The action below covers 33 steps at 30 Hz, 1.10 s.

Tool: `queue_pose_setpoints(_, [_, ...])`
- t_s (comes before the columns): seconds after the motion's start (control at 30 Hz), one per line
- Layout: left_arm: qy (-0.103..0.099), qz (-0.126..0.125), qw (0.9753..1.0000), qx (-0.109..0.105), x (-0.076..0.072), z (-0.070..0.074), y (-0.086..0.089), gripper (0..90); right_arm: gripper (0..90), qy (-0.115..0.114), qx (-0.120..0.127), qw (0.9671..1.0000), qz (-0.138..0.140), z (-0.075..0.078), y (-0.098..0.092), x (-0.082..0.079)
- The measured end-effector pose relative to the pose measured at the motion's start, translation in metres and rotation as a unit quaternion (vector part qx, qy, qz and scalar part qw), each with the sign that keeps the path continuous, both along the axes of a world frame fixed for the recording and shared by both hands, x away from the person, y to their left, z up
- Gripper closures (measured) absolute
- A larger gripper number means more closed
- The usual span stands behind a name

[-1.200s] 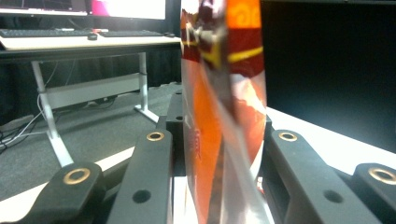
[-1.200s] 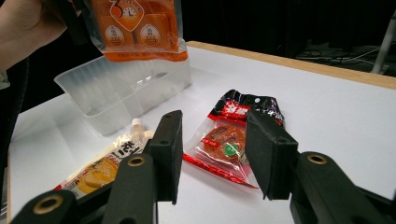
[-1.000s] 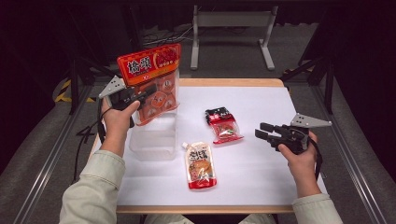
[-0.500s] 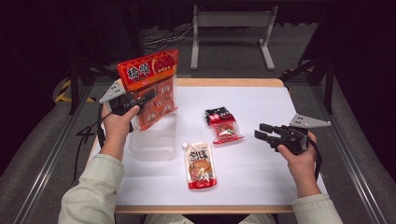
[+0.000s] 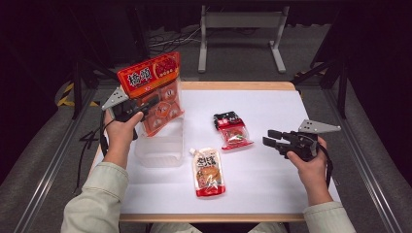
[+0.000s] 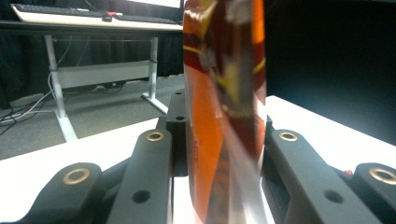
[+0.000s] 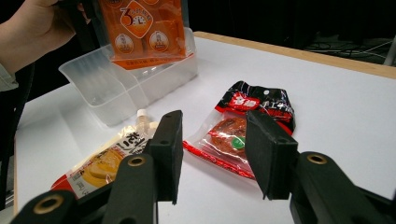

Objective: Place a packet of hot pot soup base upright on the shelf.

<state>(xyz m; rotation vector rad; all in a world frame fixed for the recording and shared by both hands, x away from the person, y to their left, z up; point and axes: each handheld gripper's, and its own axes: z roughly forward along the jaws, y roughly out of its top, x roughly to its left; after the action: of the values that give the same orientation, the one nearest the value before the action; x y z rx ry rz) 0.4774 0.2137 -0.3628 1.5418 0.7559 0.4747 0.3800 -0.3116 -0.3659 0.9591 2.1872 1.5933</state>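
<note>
My left gripper [image 5: 148, 104] is shut on a big orange snack pack [image 5: 155, 92], held upright over the clear plastic bin [image 5: 163, 150] at the table's left. In the left gripper view the orange pack [image 6: 224, 107] stands pinched between the black jaws. A black-and-red packet [image 5: 231, 129] lies mid-table, and a spouted pouch [image 5: 209, 172] lies nearer the front. My right gripper [image 5: 270, 138] hovers open at the right, pointing at the packets. Its view shows the black-and-red packet [image 7: 243, 126], the pouch [image 7: 109, 161], the bin [image 7: 116, 88] and the hanging orange pack [image 7: 144, 30].
The white tabletop [image 5: 272, 184] has bare room at the right and front. A metal stand [image 5: 240, 34] and cables sit on the floor beyond the table. Rails run along both sides.
The left gripper has carried the orange pack slightly lower and to the right, over the bin. The right gripper has stayed put.
</note>
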Motion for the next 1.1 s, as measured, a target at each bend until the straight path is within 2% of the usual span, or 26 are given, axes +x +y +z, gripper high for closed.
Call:
queue_pose_setpoints(0.17, [0.007,0.003,0.9999,0.013,0.0,-0.002,0.0,71.4,57.5,0.002,0.001,1.0,-0.001,-0.001,0.0,0.0])
queue_pose_setpoints(0.2, [0.008,0.005,0.9995,0.032,0.001,-0.002,0.0,71.4,57.5,0.001,0.0,1.0,0.0,-0.001,0.0,0.0])
queue_pose_setpoints(0.23, [0.009,0.007,0.9978,0.065,0.0,-0.001,-0.003,71.4,57.4,0.001,0.0,1.0,0.0,-0.001,0.0,0.0])
queue_pose_setpoints(0.27, [0.011,0.007,0.9978,0.065,0.0,-0.001,-0.005,71.4,57.5,0.001,0.001,1.0,0.0,-0.001,0.0,0.0])
queue_pose_setpoints(0.33, [0.015,-0.005,0.9994,0.031,0.0,-0.001,-0.005,71.4,57.4,0.002,0.001,1.0,0.0,-0.001,0.0,0.0])
queue_pose_setpoints(0.4, [0.017,-0.006,0.9985,0.052,0.001,0.0,-0.008,71.4,57.4,0.002,0.001,1.0,-0.001,-0.001,0.0,0.0])
queue_pose_setpoints(0.43, [0.017,-0.006,0.9985,0.052,0.001,0.0,-0.008,71.3,57.5,0.002,0.001,1.0,0.0,-0.001,0.0,0.0])
queue_pose_setpoints(0.47, [0.024,-0.01,0.9969,0.074,0.002,0.001,-0.012,71.3,57.5,0.002,0.0,1.0,-0.001,-0.001,0.0,0.0])
queue_pose_setpoints(0.5, [0.024,-0.01,0.9969,0.074,0.002,0.001,-0.012,71.2,57.4,0.002,0.0,1.0,-0.001,-0.001,0.0,0.0])
queue_pose_setpoints(0.57, [0.051,-0.015,0.9954,0.08,0.002,0.002,-0.016,70.9,57.4,0.002,0.0,1.0,0.0,-0.001,0.0,0.0])
queue_pose_setpoints(0.6, [0.063,-0.014,0.994,0.088,0.002,0.003,-0.019,70.4,57.4,0.003,0.001,1.0,-0.001,-0.001,0.0,0.0])
queue_pose_setpoints(0.7, [0.082,-0.016,0.9906,0.108,0.002,0.005,-0.024,69.1,57.2,0.002,0.001,1.0,-0.002,-0.001,-0.001,0.0])
queue_pose_setpoints(0.83, [0.128,-0.012,0.9875,0.091,0.002,0.008,-0.019,66.1,57.1,0.002,0.003,1.0,-0.003,-0.001,-0.002,-0.001])
queue_pose_setpoints(1.0, [0.148,-0.005,0.9847,0.092,0.004,0.007,-0.003,70.1,57.1,0.002,0.001,1.0,-0.001,-0.001,-0.001,-0.001])
queue_pose_setpoints(1.07, [0.155,-0.008,0.9844,0.082,0.004,0.004,-0.001,70.7,57.0,0.003,0.001,1.0,0.0,-0.001,-0.001,-0.001])
queue_pose_setpoints(1.1, [0.158,-0.008,0.9836,0.087,0.004,0.002,0.001,70.8,56.9,0.003,0.001,1.0,-0.001,-0.001,-0.001,-0.001])
